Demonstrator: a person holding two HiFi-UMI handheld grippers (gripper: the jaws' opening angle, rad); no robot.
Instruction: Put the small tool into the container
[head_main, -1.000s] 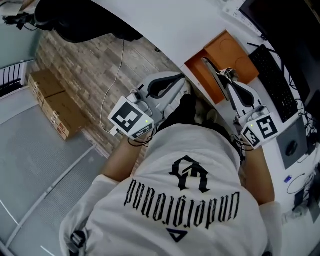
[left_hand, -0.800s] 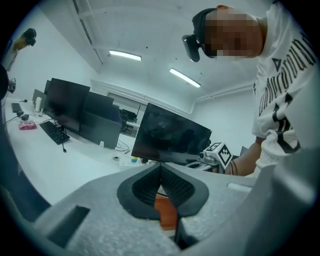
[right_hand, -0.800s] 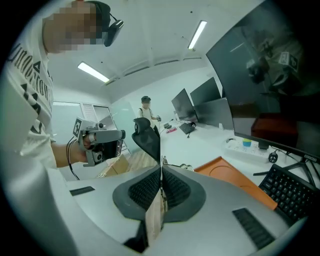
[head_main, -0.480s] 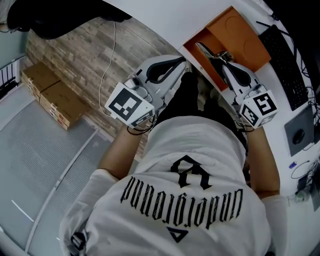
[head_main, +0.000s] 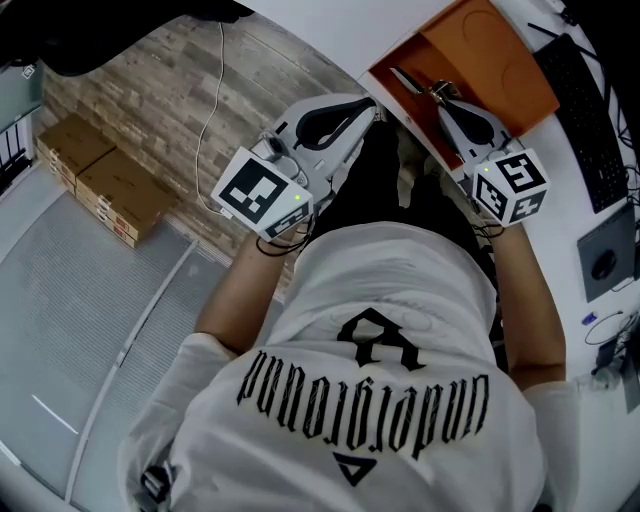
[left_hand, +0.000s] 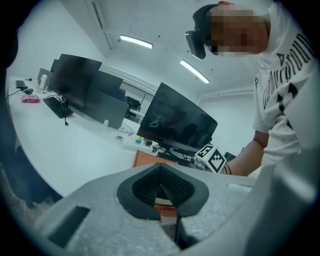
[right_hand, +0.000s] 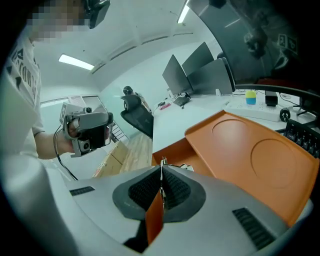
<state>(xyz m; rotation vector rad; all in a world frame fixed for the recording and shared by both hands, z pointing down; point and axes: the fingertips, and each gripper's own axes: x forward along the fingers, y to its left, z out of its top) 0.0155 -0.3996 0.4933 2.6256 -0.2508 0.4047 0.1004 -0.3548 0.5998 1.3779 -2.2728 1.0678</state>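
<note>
An orange container (head_main: 400, 72) lies on the white desk with one compartment open beside its flat orange lid (head_main: 490, 55). My right gripper (head_main: 438, 98) hangs over that compartment, shut on a small metal tool (head_main: 412, 83) that juts out past the jaw tips. In the right gripper view the tool (right_hand: 162, 165) shows as a thin metal strip pinched between the pads of the right gripper (right_hand: 161, 175), with the compartment (right_hand: 172, 150) just beyond. My left gripper (head_main: 368, 108) is held at the desk's edge, shut and holding nothing; the left gripper (left_hand: 160, 170) looks across the desk.
A keyboard (head_main: 590, 110) lies right of the container, and dark monitors (left_hand: 177, 122) stand along the desk's far side. Cardboard boxes (head_main: 95, 180) sit on the wooden floor at the left, with a white cable (head_main: 205, 130) trailing down. An office chair (right_hand: 136, 114) stands further along the desk.
The head view has swung, so the container now sits higher in the frame. The right gripper, still shut on the tool, has stayed over the open compartment. The left gripper keeps its place.
</note>
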